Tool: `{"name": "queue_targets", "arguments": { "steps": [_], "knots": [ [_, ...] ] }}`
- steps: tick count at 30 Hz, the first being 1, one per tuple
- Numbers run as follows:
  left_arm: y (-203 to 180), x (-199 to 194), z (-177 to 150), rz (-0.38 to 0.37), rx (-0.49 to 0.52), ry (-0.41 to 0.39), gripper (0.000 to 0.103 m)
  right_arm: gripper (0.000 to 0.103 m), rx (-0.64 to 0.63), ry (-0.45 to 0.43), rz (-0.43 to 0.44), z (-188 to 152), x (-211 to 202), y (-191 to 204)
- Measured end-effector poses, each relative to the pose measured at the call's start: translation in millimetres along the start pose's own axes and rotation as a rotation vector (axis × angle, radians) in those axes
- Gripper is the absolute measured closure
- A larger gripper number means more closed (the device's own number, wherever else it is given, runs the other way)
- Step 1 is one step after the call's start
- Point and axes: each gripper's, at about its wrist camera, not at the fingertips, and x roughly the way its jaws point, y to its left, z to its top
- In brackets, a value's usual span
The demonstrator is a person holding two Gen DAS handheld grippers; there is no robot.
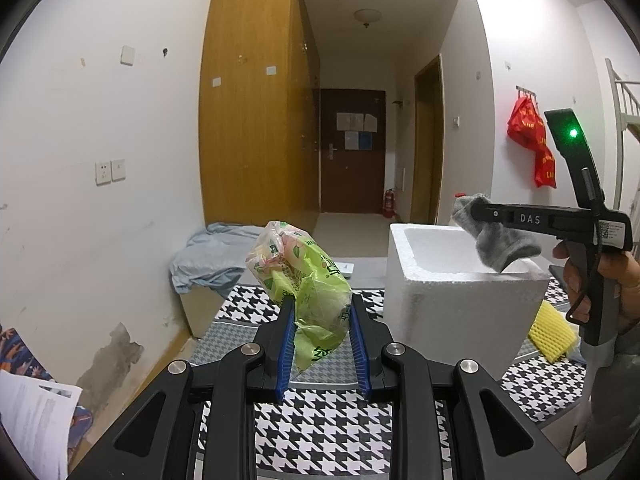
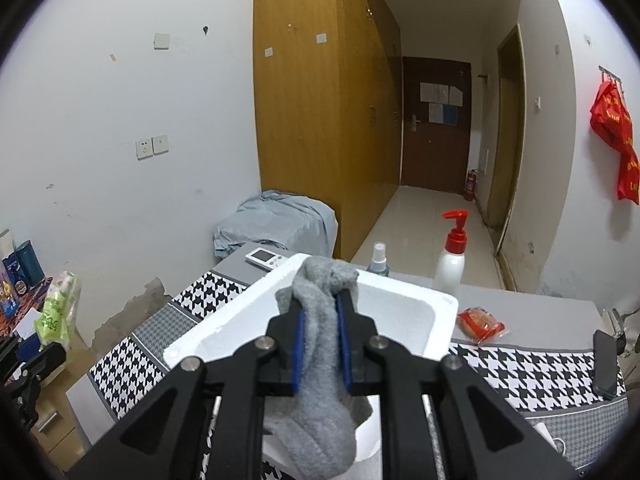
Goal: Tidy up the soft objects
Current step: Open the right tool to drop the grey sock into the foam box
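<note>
left gripper [image 1: 322,312], jaws clamped on a green plastic packet [image 1: 304,280] raised above the houndstooth cloth [image 1: 320,432]. centre: white foam box [image 1: 460,304], open-topped, standing on the cloth. right gripper [image 2: 320,320], pads pinching a grey sock [image 2: 320,344] that hangs over the box's opening. far right: yellow sponge [image 1: 554,334] beside the box, on the cloth.

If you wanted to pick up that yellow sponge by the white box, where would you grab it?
The yellow sponge lies flat on the checked cloth, right of the foam box. Probably come from above and pinch its long edges; its far end hides behind the right gripper.
</note>
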Motion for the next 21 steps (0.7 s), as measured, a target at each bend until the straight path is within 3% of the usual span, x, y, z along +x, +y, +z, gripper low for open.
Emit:
{"name": "queue_targets", "arguments": {
  "steps": [4, 8, 10, 21],
  "knots": [
    [3, 1, -2, 0.004, -0.011, 0.003, 0.076, 0.058, -0.007, 0.010, -0.011, 0, 6, 4],
    [7, 5, -4, 0.009, -0.024, 0.014, 0.076, 0.017, -0.013, 0.014, -0.003, 0, 7, 7],
    [9, 7, -4, 0.010, -0.031, 0.019, 0.076, 0.012, -0.015, -0.002, -0.012, 1, 5, 8],
    [12, 13, 1, -0.004, -0.024, 0.013, 0.076, 0.007, -0.038, -0.037, -0.009, -2, -13, 15]
  ]
}}
